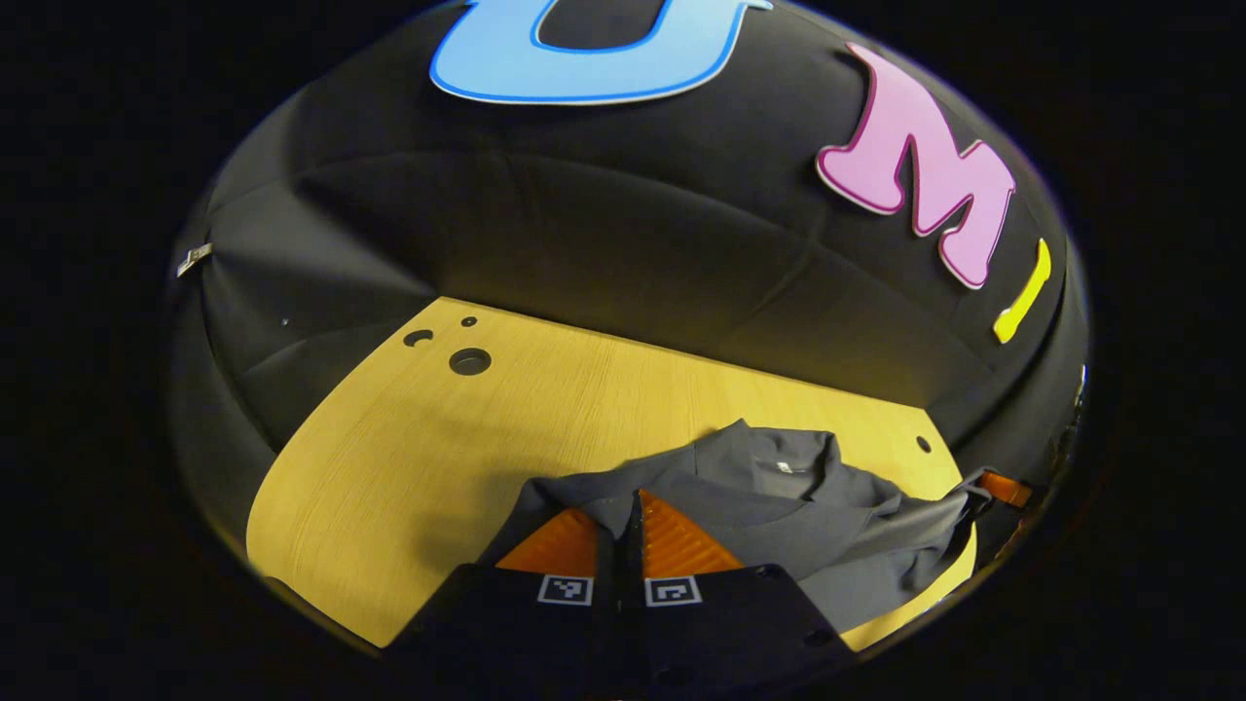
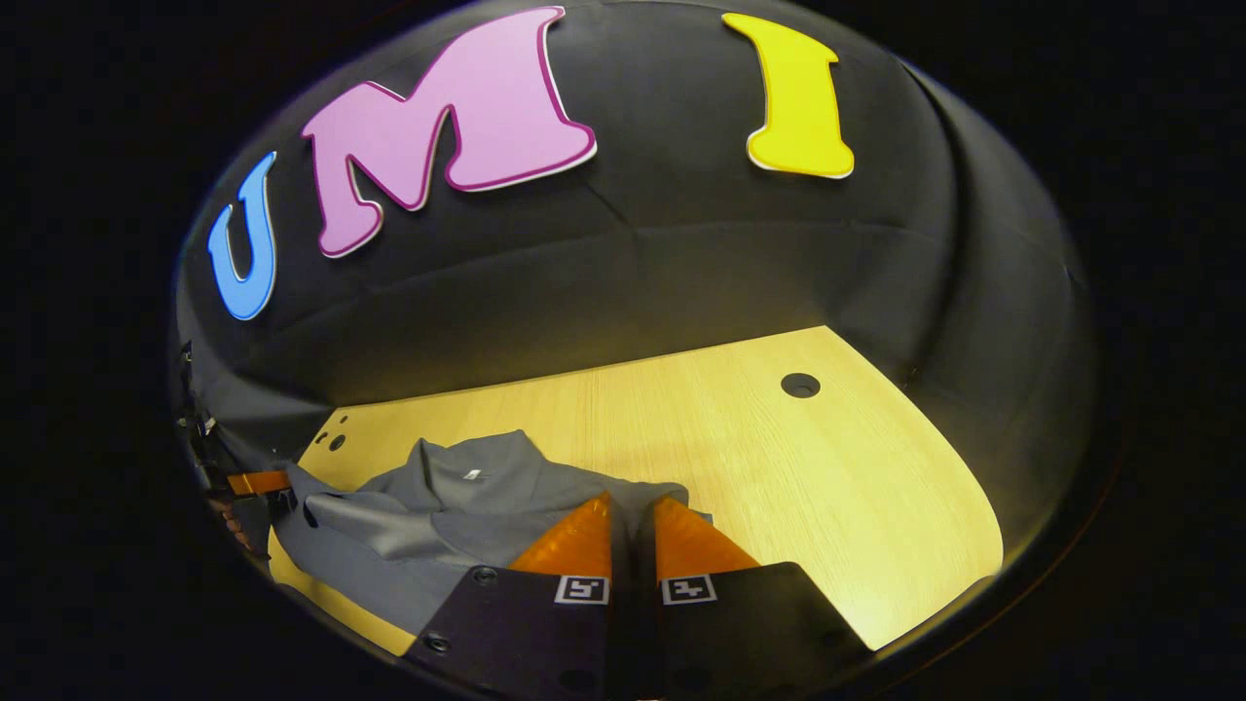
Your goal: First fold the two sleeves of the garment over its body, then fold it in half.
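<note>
Left gripper view has the left gripper (image 1: 617,526) closed, seemingly pinching the grey shirt (image 1: 779,506) on the wooden table (image 1: 409,458); the right gripper (image 2: 633,531) likewise. Collar (image 2: 467,467) points to the booth wall, long axis running away. Thin cloth may slip free, spoiling the fold.

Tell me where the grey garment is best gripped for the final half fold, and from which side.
Probably its near hem corners, one per gripper, coming from the near table edge: the grey garment lies with its collar toward the far wall on the wooden table.
</note>
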A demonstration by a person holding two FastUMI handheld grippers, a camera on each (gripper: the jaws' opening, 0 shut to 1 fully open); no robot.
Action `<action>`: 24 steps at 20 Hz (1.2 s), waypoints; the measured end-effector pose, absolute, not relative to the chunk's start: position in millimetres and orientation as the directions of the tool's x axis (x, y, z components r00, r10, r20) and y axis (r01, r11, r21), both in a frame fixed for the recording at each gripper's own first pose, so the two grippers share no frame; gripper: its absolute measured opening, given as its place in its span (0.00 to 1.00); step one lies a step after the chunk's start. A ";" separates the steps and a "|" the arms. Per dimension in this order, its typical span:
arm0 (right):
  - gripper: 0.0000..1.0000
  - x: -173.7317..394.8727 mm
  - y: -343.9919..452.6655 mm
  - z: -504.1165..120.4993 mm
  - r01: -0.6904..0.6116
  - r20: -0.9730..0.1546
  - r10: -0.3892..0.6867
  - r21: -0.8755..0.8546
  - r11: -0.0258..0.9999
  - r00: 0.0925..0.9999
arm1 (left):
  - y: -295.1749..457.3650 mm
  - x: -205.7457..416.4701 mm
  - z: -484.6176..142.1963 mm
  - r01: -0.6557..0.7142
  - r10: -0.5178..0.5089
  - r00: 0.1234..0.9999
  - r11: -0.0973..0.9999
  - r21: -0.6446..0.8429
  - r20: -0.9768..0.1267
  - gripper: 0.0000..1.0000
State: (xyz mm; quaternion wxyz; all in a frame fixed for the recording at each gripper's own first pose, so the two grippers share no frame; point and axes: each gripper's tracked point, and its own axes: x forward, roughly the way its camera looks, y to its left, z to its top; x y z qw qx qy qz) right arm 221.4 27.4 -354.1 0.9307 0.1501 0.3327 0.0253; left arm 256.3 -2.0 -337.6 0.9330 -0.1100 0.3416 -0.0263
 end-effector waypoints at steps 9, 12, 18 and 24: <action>0.05 254.2 37.5 -432.6 0.031 -0.668 0.159 0.263 0.964 0.727 | 1.6 294.7 -405.3 -0.055 -0.075 0.732 0.984 -0.169 -0.677 0.05; 0.05 257.5 41.1 -452.3 0.027 -0.691 0.151 0.240 0.970 0.707 | 2.5 298.3 -421.3 -0.048 -0.064 0.713 0.989 -0.140 -0.699 0.05; 0.05 257.0 45.0 -475.8 0.018 -0.723 0.150 0.220 0.975 0.675 | 3.2 297.2 -444.7 -0.044 -0.066 0.682 0.990 -0.132 -0.728 0.06; 0.14 253.4 45.0 -477.3 0.007 -0.730 0.126 0.176 0.984 0.672 | -1.4 295.8 -440.1 -0.021 -0.052 0.687 0.995 -0.092 -0.725 0.06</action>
